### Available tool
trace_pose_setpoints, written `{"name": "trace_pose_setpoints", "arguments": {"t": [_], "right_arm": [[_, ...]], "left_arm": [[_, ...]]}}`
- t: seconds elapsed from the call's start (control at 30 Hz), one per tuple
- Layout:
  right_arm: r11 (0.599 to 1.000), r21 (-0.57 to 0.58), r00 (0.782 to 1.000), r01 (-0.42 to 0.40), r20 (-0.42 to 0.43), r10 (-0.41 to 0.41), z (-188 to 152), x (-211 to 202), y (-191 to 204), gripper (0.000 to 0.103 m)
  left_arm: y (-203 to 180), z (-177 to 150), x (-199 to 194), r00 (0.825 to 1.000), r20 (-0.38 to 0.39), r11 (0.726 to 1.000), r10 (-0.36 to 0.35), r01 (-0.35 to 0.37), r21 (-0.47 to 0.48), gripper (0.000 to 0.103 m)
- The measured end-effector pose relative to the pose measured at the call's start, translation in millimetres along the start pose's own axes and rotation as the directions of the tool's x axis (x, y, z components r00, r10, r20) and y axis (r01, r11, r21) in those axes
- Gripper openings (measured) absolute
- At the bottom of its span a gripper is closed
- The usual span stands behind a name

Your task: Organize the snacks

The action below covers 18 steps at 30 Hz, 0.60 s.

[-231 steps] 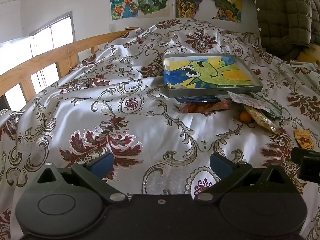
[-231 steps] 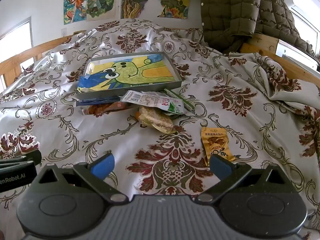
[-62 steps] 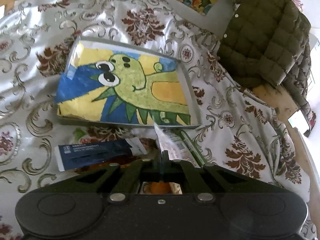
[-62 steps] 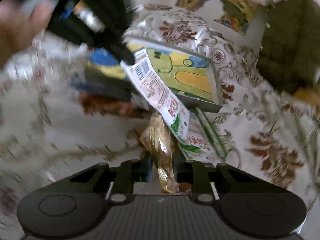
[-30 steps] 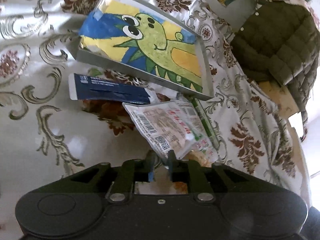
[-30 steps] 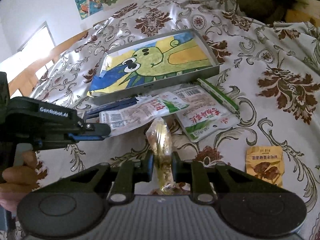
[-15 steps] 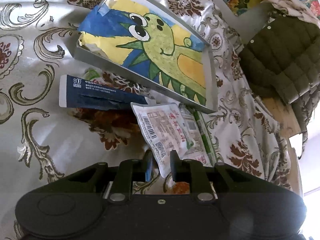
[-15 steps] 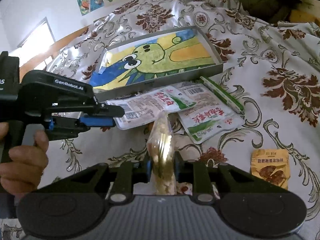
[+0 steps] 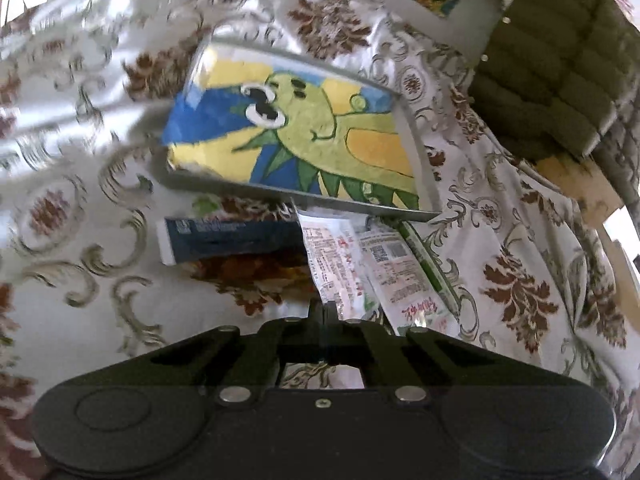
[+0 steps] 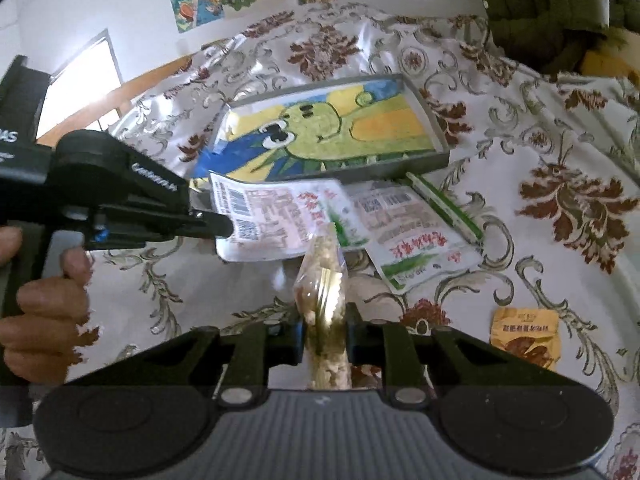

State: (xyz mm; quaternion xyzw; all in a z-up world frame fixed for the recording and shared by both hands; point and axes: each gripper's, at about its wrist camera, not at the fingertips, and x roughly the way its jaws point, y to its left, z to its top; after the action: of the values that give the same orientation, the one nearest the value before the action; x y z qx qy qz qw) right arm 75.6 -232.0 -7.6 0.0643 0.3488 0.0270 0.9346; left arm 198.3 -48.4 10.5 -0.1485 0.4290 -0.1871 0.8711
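Note:
A white snack packet with red print (image 10: 280, 216) hangs above the bedspread, and my left gripper (image 10: 218, 225) is closing tight on its left edge. In the left wrist view that packet (image 9: 332, 256) runs up from the left gripper (image 9: 324, 312). My right gripper (image 10: 323, 332) is closing on a clear bag of pale crunchy snacks (image 10: 322, 280); the pads press its sides and the bag stands upright. Beyond both lies the grey tray (image 10: 392, 169) with a green dinosaur drawing inside, also seen as the tray (image 9: 280, 193) in the left wrist view.
Near the tray's front wall lie a dark blue packet (image 9: 232, 240), a second white packet (image 10: 416, 240) and a green stick (image 10: 444, 204). A yellow packet (image 10: 524, 336) lies at the right. An olive jacket (image 9: 552, 80) hangs behind. A person's hand (image 10: 40, 304) grips the left handle.
The left gripper has clamped tighter on the white packet and risen with it, lifting it off the other snacks. The right gripper keeps its grip on the clear bag.

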Motion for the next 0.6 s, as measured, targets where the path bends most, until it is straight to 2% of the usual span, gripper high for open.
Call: {"name": "trace_pose_setpoints", "arguments": {"t": [0.4,0.6], "right_arm": [[0.999,0.035,0.999,-0.020,0.037,0.019,3,-45,14,0.021],[1.000,0.016,1.000,-0.002,0.030,0.002,5,-58,31,0.021]], "left_arm": [[6,2,-82,1.000,-0.017,1.000,-0.015,0.015,0.004,0.000],[12,-13,-92,0.999,-0.052,0.999,-0.007,0.009,0.033,0.000]]}}
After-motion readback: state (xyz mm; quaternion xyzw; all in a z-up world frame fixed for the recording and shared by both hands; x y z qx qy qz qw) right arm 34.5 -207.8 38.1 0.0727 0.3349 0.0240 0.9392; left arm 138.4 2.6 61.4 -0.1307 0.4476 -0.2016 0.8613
